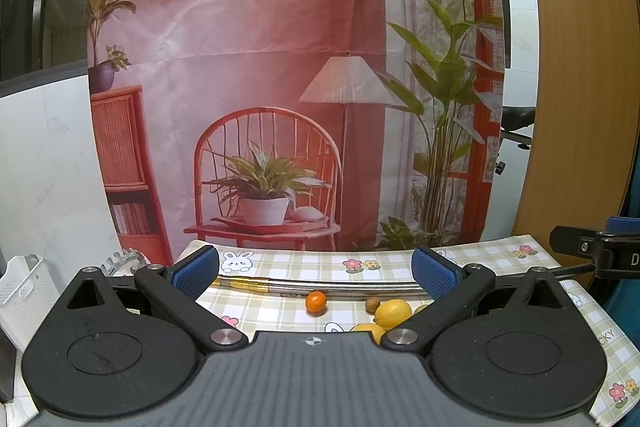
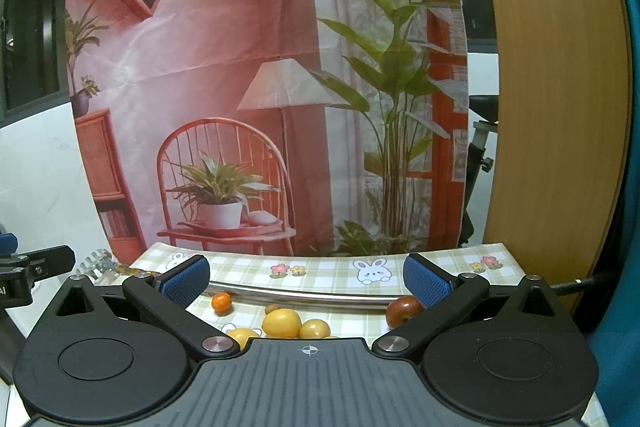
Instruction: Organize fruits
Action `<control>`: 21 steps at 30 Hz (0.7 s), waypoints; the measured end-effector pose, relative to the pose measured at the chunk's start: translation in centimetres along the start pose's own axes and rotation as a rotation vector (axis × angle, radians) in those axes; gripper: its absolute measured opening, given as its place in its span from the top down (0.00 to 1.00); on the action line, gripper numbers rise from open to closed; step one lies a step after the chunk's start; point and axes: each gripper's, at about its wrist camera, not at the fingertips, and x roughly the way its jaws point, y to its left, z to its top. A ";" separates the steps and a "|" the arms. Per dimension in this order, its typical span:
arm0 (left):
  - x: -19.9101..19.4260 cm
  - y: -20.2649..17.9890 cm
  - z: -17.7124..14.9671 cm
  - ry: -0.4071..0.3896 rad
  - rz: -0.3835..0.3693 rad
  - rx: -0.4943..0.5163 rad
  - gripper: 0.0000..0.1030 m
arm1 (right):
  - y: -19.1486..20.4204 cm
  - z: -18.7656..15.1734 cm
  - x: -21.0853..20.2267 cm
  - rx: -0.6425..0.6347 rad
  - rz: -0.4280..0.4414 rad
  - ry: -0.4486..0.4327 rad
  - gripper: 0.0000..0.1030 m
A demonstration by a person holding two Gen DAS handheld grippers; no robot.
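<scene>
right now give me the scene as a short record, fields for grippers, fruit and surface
left gripper: open, empty, above the table
right gripper: open, empty, above the table
fruit: small orange fruit, large yellow fruit, smaller yellow fruit, small brown fruit, reddish-brown fruit, all loose
surface: checked tablecloth with bunny and flower prints
behind the fruit: metal rod lying across the cloth
backdrop: printed room scene

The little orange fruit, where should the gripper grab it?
Probably around its round middle. The little orange fruit sits apart from the yellow fruits, so the open left gripper can come down from above, one finger on each side.
</scene>
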 end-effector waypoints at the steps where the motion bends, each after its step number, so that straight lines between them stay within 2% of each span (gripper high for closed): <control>1: 0.0 0.0 0.0 0.001 0.000 -0.001 0.00 | 0.0 0.0 0.0 -0.001 -0.001 0.000 0.00; 21: 0.2 0.1 -0.1 0.007 -0.001 -0.001 0.00 | 0.0 0.1 -0.1 -0.003 -0.002 0.002 0.00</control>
